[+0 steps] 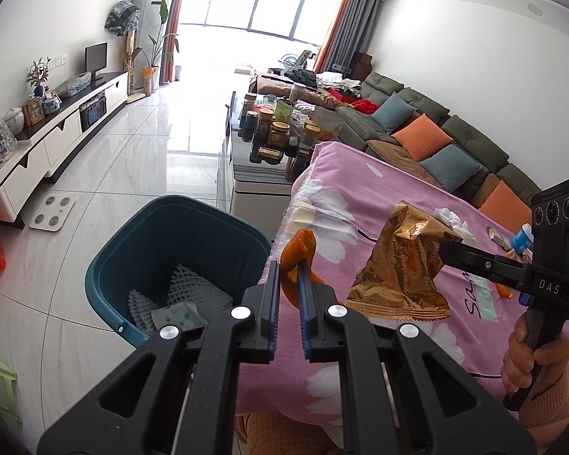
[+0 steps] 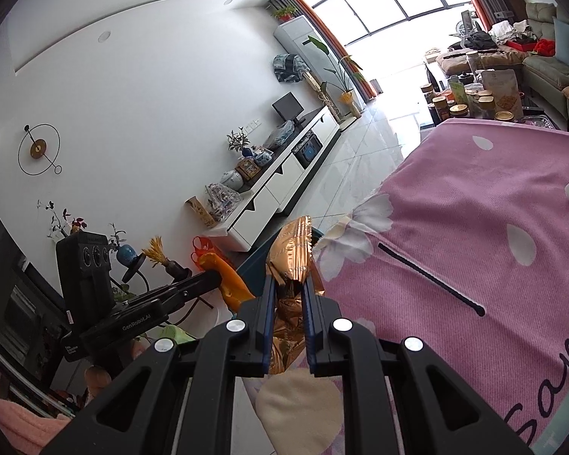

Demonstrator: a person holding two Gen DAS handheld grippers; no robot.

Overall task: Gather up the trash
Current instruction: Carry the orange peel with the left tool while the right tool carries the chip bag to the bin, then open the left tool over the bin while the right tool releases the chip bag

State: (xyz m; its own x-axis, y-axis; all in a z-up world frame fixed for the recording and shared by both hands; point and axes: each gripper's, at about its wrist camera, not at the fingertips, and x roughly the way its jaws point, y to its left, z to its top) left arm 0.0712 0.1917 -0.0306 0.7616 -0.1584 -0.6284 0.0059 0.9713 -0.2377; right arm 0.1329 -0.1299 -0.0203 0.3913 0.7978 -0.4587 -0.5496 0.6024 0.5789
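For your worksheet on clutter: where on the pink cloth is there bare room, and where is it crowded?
Bare: the pink cloth between its far edge and the black line print. Crowded: the right side, around the white tissue, blue-capped bottle and small wrappers.

Two grippers are being counted: left gripper (image 1: 289, 278) lower centre, right gripper (image 1: 445, 248) far right. One orange peel (image 1: 297, 250), one gold wrapper (image 1: 398, 261), one teal bin (image 1: 178, 261), one white tissue (image 1: 451, 218) are being tallied. Five cushions are being counted along the sofa (image 1: 470, 129), upper right.
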